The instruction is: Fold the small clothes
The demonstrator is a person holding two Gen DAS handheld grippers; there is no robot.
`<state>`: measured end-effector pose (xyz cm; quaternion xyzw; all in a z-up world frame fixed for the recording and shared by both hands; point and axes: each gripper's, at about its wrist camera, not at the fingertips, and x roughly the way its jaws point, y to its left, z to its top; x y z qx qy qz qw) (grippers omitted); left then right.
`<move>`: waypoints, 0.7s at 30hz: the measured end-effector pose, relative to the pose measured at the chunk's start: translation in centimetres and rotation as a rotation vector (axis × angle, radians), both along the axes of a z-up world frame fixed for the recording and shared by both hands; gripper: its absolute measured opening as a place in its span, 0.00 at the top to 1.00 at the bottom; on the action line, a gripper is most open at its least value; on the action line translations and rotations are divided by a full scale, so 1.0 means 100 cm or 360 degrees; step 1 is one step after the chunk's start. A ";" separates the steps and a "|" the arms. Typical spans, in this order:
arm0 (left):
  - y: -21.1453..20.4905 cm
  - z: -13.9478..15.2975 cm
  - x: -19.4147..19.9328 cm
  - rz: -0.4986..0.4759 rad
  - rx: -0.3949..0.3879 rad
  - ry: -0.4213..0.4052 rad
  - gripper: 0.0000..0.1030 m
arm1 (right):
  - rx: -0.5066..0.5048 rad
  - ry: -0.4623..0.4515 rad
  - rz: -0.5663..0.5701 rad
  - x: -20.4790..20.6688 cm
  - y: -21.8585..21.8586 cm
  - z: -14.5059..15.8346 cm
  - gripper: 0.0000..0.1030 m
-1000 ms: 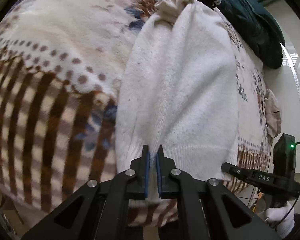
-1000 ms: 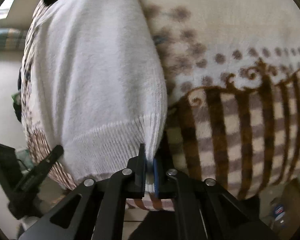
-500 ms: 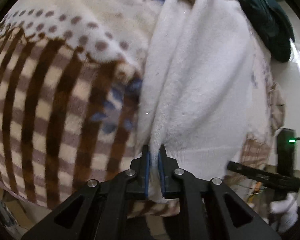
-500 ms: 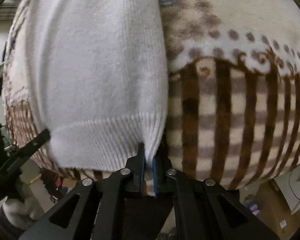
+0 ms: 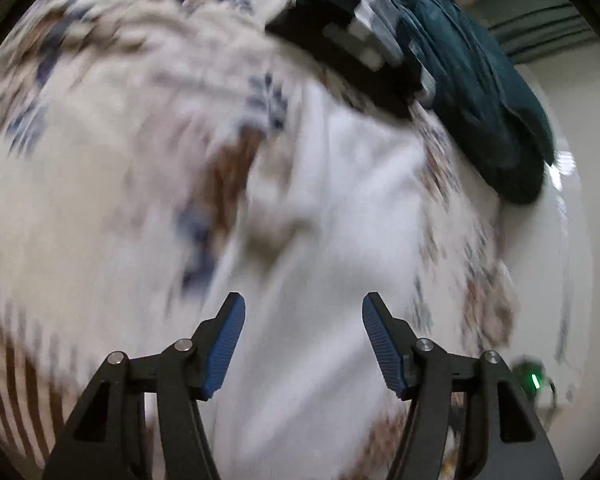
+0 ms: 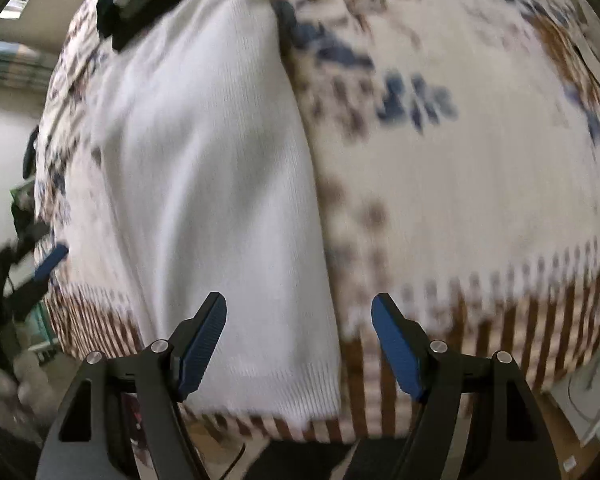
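Observation:
A white knit sweater [image 6: 220,184] lies flat on a cream blanket with brown stripes and blue flowers [image 6: 480,184], its ribbed hem near the blanket's front edge. It also shows, blurred, in the left wrist view [image 5: 340,240]. My right gripper [image 6: 299,312] is open and empty above the sweater's right hem corner. My left gripper [image 5: 303,312] is open and empty above the sweater's left side. The left gripper's blue pad shows at the left of the right wrist view [image 6: 50,262].
A dark teal garment [image 5: 488,92] and a black and grey folded item [image 5: 356,44] lie at the blanket's far end. The blanket's striped front edge [image 6: 500,344] drops to a floor with boxes at the lower right [image 6: 592,408].
Both grippers have opened and let go of the sweater's hem. Both views have pulled back and up, and the sweater now lies flat on the blanket.

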<state>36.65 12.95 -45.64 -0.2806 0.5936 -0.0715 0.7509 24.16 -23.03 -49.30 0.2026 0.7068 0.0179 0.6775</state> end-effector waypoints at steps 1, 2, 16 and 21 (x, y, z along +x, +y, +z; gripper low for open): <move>-0.005 -0.013 0.025 0.0002 0.0010 0.0015 0.43 | 0.0006 -0.0016 -0.0005 0.012 -0.004 -0.004 0.25; -0.006 -0.023 0.040 0.0013 0.0047 0.0051 0.43 | 0.0017 -0.0037 -0.0009 0.030 -0.006 -0.009 0.25; 0.024 -0.098 0.073 0.0222 -0.0523 0.0096 0.91 | 0.0105 -0.0012 0.0042 0.178 -0.096 -0.060 0.25; 0.048 -0.112 0.066 0.0278 -0.0760 0.0190 0.61 | 0.0162 0.0013 0.0024 0.201 -0.099 -0.067 0.25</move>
